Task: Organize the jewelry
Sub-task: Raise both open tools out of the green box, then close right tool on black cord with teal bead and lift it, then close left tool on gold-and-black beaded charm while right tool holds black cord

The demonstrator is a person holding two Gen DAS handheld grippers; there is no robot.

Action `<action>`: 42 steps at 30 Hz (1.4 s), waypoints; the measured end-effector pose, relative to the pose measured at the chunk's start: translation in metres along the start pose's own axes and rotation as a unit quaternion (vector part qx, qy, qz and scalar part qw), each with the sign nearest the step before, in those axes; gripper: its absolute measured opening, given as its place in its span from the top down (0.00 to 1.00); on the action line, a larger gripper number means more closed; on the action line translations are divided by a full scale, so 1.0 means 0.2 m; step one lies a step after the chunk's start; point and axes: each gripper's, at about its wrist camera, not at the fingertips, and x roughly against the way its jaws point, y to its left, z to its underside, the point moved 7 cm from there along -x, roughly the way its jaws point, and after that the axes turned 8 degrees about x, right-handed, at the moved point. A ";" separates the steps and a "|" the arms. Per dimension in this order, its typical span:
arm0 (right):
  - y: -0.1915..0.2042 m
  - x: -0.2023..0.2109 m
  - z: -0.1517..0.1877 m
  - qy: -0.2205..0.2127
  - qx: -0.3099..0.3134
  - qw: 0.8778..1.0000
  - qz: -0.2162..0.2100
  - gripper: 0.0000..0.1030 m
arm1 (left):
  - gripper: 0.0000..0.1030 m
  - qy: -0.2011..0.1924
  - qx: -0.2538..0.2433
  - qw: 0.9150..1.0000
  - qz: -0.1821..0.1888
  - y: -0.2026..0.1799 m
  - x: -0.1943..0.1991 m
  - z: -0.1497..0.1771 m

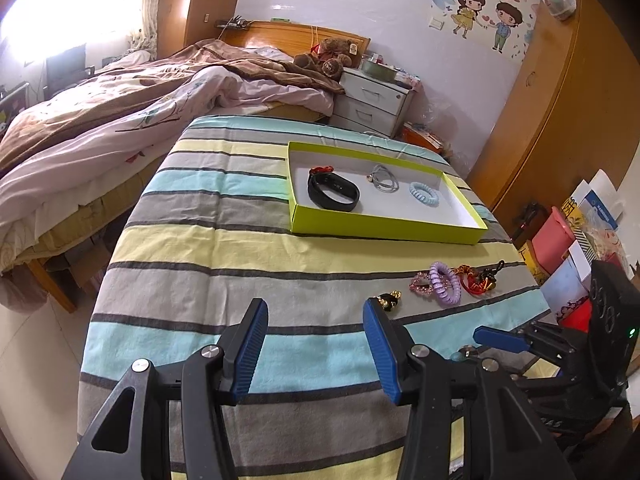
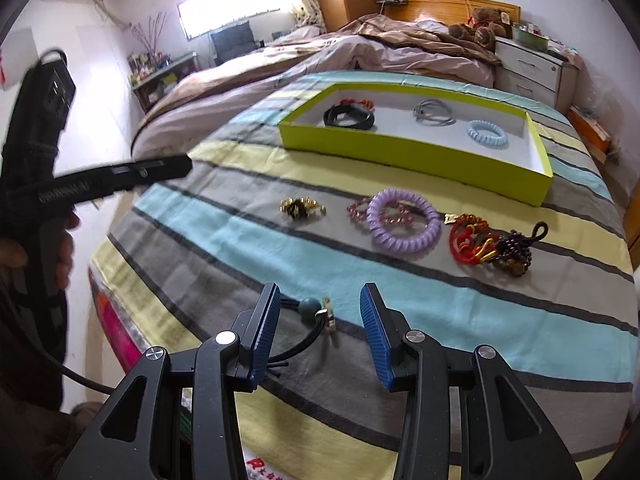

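Observation:
A lime-green tray [image 1: 380, 233] [image 2: 400, 152] lies on the striped cloth. It holds a black band [image 1: 332, 193], a red knot, grey cords [image 1: 384, 178] and a pale blue coil tie [image 1: 424, 194]. In front of it lie a gold-and-black piece [image 2: 302, 208], a pink chain under a purple coil tie [image 2: 404, 220], and red-gold knots with dark beads [image 2: 492, 246]. My left gripper [image 1: 316, 312] hovers open and empty over the cloth. My right gripper [image 2: 320, 296] is open low over a black cord tie with a teal bead [image 2: 310, 306], which lies between its fingers untouched.
The striped cloth [image 1: 240, 248] covers a raised surface whose near edge drops off at the left. Beyond it is an unmade bed [image 1: 120, 120] and a white drawer unit [image 1: 372, 104]. Bags and boxes [image 1: 568, 248] stand on the floor at the right.

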 end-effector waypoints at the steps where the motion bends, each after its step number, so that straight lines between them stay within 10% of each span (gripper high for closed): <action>1: 0.01 -0.02 0.01 0.007 0.008 1.000 0.010 0.58 | 0.52 0.000 0.000 1.000 0.000 0.00 0.00 0.01; 9: 0.04 -0.05 0.05 0.021 0.033 0.998 0.039 0.59 | 0.52 0.012 -0.004 1.000 0.006 0.01 -0.02 0.05; 17: 0.05 -0.04 0.05 0.019 0.046 0.997 0.061 0.81 | 0.52 0.019 -0.004 1.000 0.007 0.01 -0.04 0.06; 42: -0.27 0.18 0.02 -0.046 -0.061 0.993 0.095 0.83 | 0.52 0.068 -0.096 0.993 0.016 -0.30 -0.35 0.10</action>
